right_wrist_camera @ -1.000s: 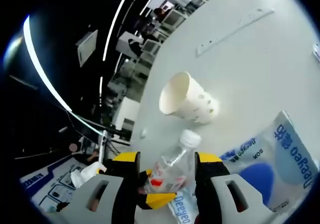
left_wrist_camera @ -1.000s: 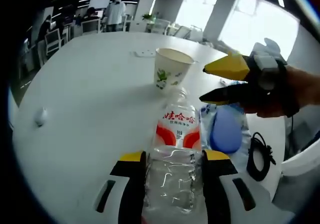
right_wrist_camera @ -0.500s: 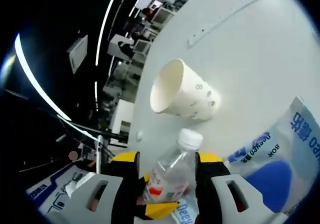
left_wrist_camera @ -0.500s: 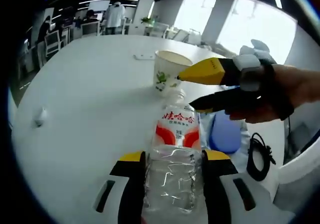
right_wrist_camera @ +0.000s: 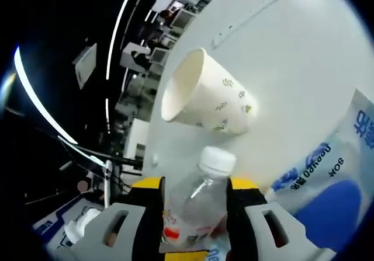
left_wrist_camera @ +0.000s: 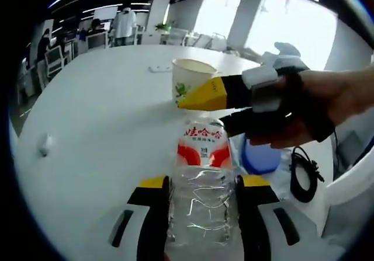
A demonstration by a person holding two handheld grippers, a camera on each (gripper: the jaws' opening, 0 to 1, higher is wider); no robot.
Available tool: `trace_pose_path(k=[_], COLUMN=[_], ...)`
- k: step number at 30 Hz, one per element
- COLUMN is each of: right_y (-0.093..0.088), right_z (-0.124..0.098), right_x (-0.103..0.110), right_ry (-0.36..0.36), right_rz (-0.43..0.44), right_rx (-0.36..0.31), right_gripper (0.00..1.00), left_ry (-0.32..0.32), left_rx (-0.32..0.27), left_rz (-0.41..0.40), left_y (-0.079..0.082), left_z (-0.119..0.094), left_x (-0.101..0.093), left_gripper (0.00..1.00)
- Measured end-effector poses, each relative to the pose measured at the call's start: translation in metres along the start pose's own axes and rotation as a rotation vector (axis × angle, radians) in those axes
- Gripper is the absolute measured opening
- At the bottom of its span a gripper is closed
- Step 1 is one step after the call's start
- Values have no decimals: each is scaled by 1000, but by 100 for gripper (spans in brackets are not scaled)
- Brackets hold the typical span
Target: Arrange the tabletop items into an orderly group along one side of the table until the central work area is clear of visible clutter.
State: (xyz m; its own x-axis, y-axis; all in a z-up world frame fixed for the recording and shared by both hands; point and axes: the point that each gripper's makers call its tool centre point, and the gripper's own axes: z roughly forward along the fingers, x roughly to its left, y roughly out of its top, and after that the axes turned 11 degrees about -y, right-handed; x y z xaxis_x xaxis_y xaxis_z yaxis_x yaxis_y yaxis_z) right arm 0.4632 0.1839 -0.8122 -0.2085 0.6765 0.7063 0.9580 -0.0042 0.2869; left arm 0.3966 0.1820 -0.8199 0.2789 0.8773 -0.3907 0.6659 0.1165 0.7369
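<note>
A clear plastic bottle (left_wrist_camera: 201, 173) with a red and white label stands on the white table (left_wrist_camera: 99, 115), and my left gripper (left_wrist_camera: 203, 184) is shut on its lower body. My right gripper (left_wrist_camera: 201, 115), held by a hand, reaches in from the right with its yellow-tipped jaws above and below the bottle's top, hiding the cap. In the right gripper view the white-capped bottle (right_wrist_camera: 207, 179) rises between the jaws of my open right gripper (right_wrist_camera: 194, 186). A paper cup (left_wrist_camera: 190, 80) with green print stands just behind the bottle; the same cup (right_wrist_camera: 204, 100) fills the middle of the right gripper view.
A blue and white packet (left_wrist_camera: 260, 156) lies right of the bottle, and the packet (right_wrist_camera: 330, 179) lies at the right of the right gripper view. A black cable (left_wrist_camera: 304, 179) coils near the table's right edge. A small white object (left_wrist_camera: 44, 145) lies far left. A flat white strip (left_wrist_camera: 158, 68) lies beyond the cup.
My right gripper has moved left and closed in on the bottle's top, so its jaws now straddle the neck. The left gripper still holds the bottle in place.
</note>
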Motion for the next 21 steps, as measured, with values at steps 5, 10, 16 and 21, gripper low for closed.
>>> trace_pose_path(k=[5, 10, 16, 21], right_y=[2, 4, 3, 4], right_z=[3, 4, 1, -4], right_x=[-2, -3, -3, 4], right_ry=[-2, -4, -5, 13], right_rz=[41, 69, 96, 46], right_rx=[4, -2, -20, -36], right_gripper=[31, 29, 27, 27], left_ry=[-1, -2, -16, -26], left_rx=[-13, -21, -16, 20], left_rz=[-9, -15, -14, 10], left_y=[0, 0, -2, -5], left_z=[0, 0, 0, -1], left_x=[-1, -1, 0, -3], left_gripper=[43, 43, 42, 42])
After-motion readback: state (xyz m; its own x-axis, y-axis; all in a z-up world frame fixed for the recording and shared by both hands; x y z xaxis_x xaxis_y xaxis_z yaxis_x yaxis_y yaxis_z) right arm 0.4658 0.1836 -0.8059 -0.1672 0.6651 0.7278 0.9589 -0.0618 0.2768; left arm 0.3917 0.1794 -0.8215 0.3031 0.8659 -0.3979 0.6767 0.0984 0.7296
